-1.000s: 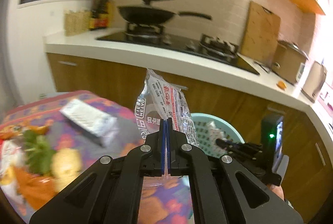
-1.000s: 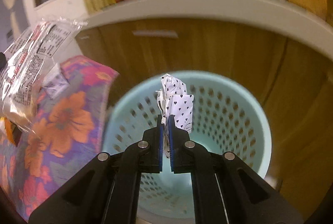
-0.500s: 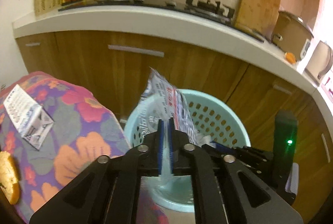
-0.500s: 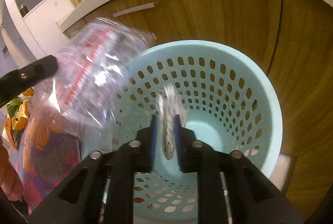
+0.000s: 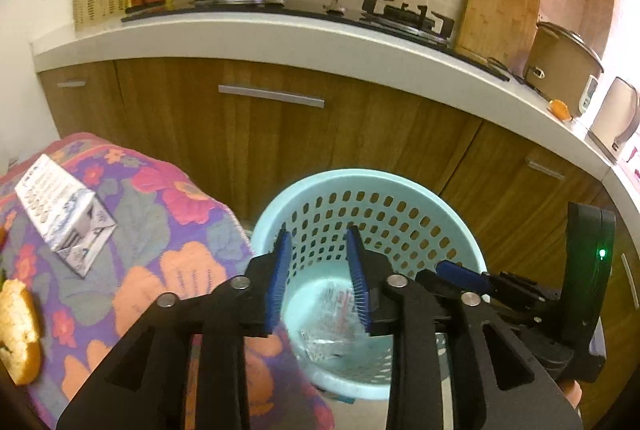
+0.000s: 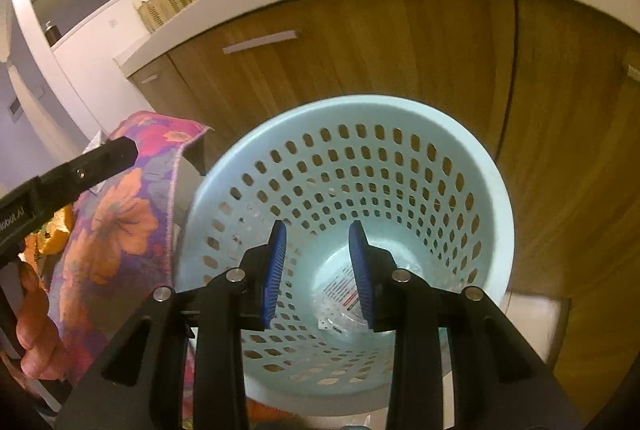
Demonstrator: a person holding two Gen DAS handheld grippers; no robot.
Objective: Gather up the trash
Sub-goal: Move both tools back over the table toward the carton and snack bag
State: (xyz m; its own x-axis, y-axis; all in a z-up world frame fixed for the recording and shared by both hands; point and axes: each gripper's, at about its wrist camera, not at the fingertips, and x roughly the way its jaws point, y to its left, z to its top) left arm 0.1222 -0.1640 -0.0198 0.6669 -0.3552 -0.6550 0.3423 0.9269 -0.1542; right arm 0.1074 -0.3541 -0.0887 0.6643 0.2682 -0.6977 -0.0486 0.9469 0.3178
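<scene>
I was opening both grippers [image 5: 316, 262] [image 6: 318, 258] over the round light-blue plastic basket [image 6: 472, 166], lower middle, so the clear crinkly wrapper [image 6: 340, 290] dropped in.

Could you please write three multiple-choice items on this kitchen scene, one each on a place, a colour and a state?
1. Where does the clear printed wrapper lie?
A. on the stove
B. at the bottom of the basket
C. on the floral tablecloth

2. What colour is the perforated basket?
A. light blue
B. red
C. black

3. What is between the left gripper pads?
A. a carton
B. bread
C. nothing

Answers: 1 B, it shows through the basket's mouth; 2 A, its rim is pale blue; 3 C, its jaws are opening with an empty gap.
</scene>
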